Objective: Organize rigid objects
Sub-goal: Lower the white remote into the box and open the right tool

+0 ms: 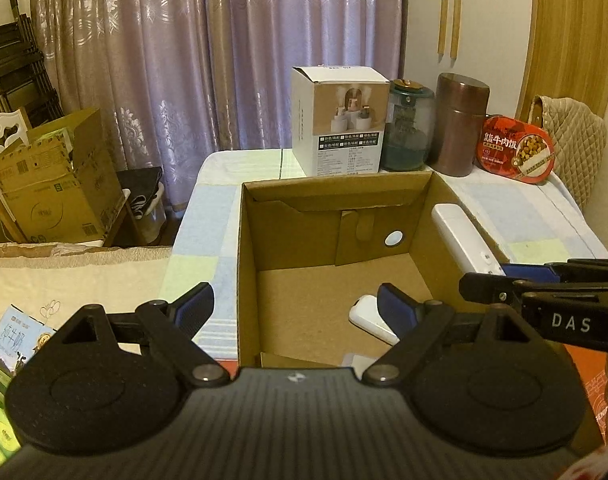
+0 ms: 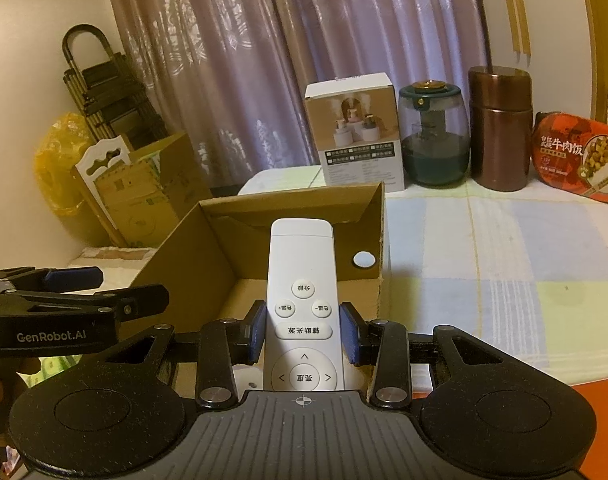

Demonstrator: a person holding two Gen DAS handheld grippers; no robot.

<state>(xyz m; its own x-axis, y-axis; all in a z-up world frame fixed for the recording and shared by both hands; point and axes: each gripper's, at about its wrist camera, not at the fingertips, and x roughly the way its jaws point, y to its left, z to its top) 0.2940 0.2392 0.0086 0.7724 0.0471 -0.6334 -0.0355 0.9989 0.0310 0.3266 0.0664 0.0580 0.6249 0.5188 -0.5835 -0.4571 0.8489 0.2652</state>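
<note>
Cardboard box (image 1: 332, 240) sits open-topped near the table's (image 2: 504, 248) left edge, a small white device (image 1: 370, 318) lying on its floor. Above it the left gripper (image 1: 295, 306) hangs with jaws apart, empty. Further right, the right gripper (image 2: 304, 330) is clamped on a white remote (image 2: 301, 280), poised over the box's right wall.

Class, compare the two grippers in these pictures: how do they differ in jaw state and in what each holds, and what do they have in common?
The left gripper has its jaws spread wide and empty, while the right gripper is closed on a white remote control. The left gripper straddles the near wall of the open cardboard box; the right one holds its remote above the box's edge. Both have blue pads on black fingers.
</note>
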